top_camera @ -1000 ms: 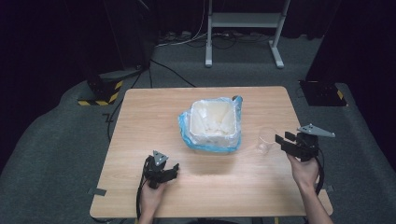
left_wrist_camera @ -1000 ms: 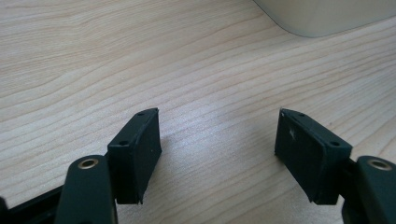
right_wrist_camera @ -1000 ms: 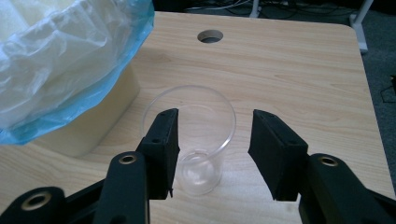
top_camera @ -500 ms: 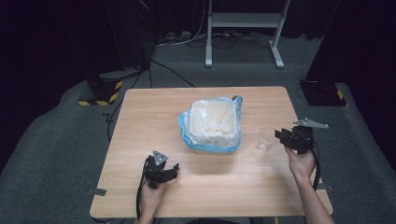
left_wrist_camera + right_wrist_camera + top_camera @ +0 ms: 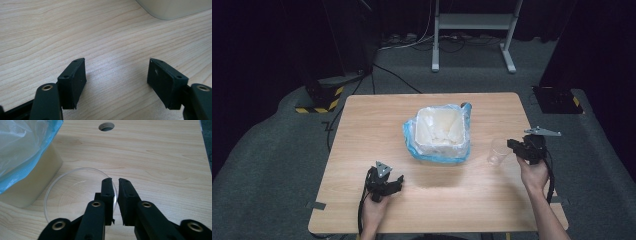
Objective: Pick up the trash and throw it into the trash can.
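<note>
High view: right tool (image 5: 513, 145) clamped on clear cup's (image 5: 498, 152) rim, left tool (image 5: 398, 181) apart, beside a bag-lined bin (image 5: 441, 131) on wooden table (image 5: 362, 130).

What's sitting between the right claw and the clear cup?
Nothing visible. The right claw has just been closing, and its jaws now pinch the wall of the clear cup, one inside the rim and one outside, beside the lined bin.
</note>
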### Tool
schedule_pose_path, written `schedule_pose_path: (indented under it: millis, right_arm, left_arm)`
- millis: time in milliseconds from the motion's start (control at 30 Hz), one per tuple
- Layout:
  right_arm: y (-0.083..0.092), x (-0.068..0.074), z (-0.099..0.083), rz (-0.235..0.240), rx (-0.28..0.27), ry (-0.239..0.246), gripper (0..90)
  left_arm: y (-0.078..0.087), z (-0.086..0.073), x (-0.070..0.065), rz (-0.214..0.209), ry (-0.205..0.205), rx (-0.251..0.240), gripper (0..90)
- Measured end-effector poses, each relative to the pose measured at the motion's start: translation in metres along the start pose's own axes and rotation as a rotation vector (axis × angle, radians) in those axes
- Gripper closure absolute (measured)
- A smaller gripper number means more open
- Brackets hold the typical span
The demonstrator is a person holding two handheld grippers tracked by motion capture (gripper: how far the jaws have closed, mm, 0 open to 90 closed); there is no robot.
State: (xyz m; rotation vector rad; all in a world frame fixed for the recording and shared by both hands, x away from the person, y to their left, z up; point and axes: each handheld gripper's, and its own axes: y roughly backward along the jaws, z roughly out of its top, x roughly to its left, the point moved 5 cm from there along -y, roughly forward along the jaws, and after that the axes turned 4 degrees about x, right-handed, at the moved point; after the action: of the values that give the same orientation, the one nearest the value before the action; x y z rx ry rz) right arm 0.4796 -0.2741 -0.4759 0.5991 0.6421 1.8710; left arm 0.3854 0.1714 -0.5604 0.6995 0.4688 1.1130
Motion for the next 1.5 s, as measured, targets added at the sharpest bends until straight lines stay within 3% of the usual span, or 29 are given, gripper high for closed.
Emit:
schedule_pose_path:
  millis: [567,867,1500]
  right_arm:
    - [0.008,0.006,0.001,0.033,-0.015,0.010,86.5]
    - [0.022,0.013,0.008,0.048,-0.029,0.049,86.9]
    - [0.054,0.052,0.031,0.144,-0.058,0.129,87.1]
  left_arm:
    - [0.000,0.000,0.000,0.000,0.000,0.000,30.8]
    - [0.000,0.000,0.000,0.000,0.000,0.000,30.8]
    - [0.000,0.000,0.000,0.000,0.000,0.000,30.8]
